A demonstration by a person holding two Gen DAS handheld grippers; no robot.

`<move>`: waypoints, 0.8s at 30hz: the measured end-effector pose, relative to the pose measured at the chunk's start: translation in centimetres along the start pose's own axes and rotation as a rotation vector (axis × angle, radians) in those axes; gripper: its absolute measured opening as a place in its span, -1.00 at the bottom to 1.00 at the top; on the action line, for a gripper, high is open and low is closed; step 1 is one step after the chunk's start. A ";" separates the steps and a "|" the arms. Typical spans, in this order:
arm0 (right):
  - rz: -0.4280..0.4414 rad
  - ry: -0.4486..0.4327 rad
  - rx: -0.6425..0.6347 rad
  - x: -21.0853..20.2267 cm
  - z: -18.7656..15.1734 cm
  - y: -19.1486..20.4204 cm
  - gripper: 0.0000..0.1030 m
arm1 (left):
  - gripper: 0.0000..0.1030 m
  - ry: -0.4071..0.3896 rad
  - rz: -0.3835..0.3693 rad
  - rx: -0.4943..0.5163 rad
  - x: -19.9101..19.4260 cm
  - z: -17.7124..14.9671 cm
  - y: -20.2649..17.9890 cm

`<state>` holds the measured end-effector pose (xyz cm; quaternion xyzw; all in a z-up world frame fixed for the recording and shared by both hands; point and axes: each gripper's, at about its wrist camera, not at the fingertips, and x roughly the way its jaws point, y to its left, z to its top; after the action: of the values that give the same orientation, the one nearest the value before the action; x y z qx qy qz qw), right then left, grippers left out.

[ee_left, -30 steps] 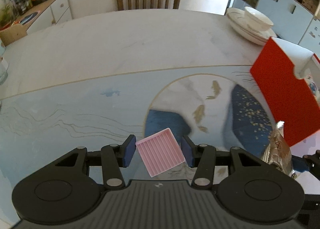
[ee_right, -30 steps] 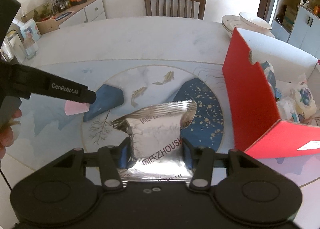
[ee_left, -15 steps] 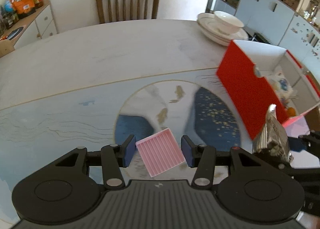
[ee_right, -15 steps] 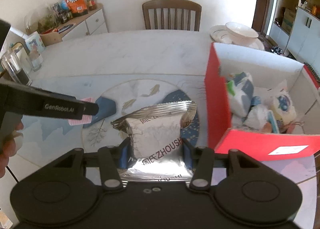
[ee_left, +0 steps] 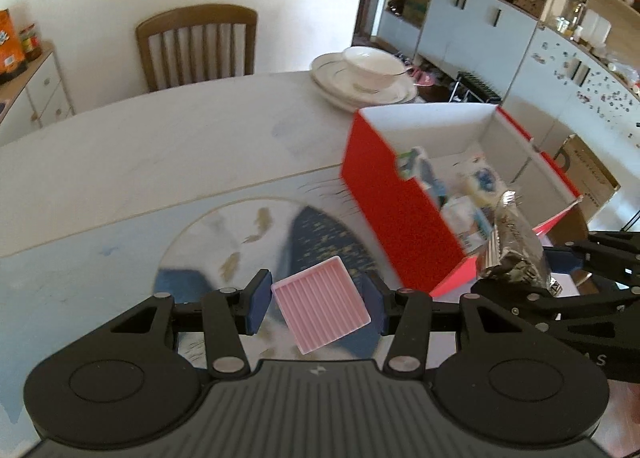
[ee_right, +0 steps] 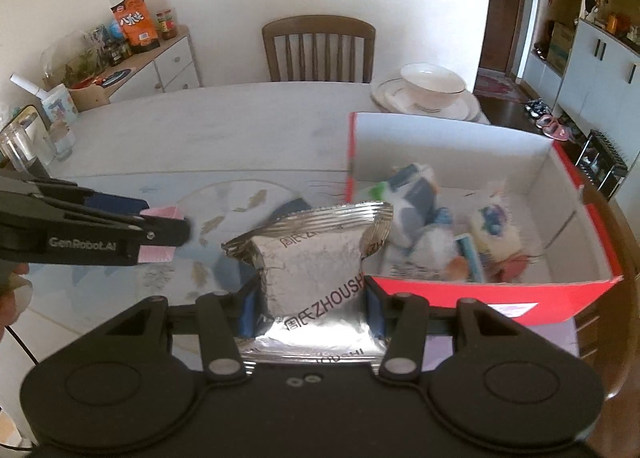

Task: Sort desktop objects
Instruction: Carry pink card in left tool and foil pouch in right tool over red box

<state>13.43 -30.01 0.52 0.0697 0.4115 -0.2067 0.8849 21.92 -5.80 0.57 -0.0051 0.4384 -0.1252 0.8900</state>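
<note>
My left gripper [ee_left: 318, 308] is shut on a pink ribbed square pad [ee_left: 320, 308] and holds it above the table, left of the red box [ee_left: 396, 202]. It also shows in the right wrist view [ee_right: 160, 232], with the pink pad [ee_right: 158, 254] in it. My right gripper [ee_right: 310, 308] is shut on a silver foil snack packet [ee_right: 310, 258] and holds it in the air at the front left corner of the red box [ee_right: 480, 294]. The packet also shows in the left wrist view [ee_left: 514, 250]. The open box holds several packets and small items.
A bowl on stacked plates [ee_right: 430, 92] stands behind the box at the table's far right. A wooden chair [ee_right: 318, 48] is at the far side. Glass jars and a cup [ee_right: 24, 142] stand at the table's left edge. The blue patterned table mat [ee_left: 100, 270] lies under both grippers.
Both grippers have risen and moved right toward the red box with their objects held. The box's inside now shows in both views.
</note>
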 end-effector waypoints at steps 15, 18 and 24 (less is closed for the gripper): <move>-0.028 -0.028 0.003 -1.3 0.5 -8.6 -0.03 | -0.06 -0.024 -0.022 0.056 2.3 3.3 -8.2; -0.040 -0.031 0.004 -1.5 0.5 -10.3 -0.03 | -0.06 -0.029 -0.031 0.079 3.0 4.0 -10.1; -0.054 -0.035 0.020 -1.6 0.6 -14.0 -0.03 | -0.06 -0.028 -0.050 0.132 4.8 5.7 -13.7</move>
<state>7.02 -42.41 2.75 0.0641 0.3956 -0.2358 0.8853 26.22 -20.70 1.97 0.0411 0.4164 -0.1760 0.8910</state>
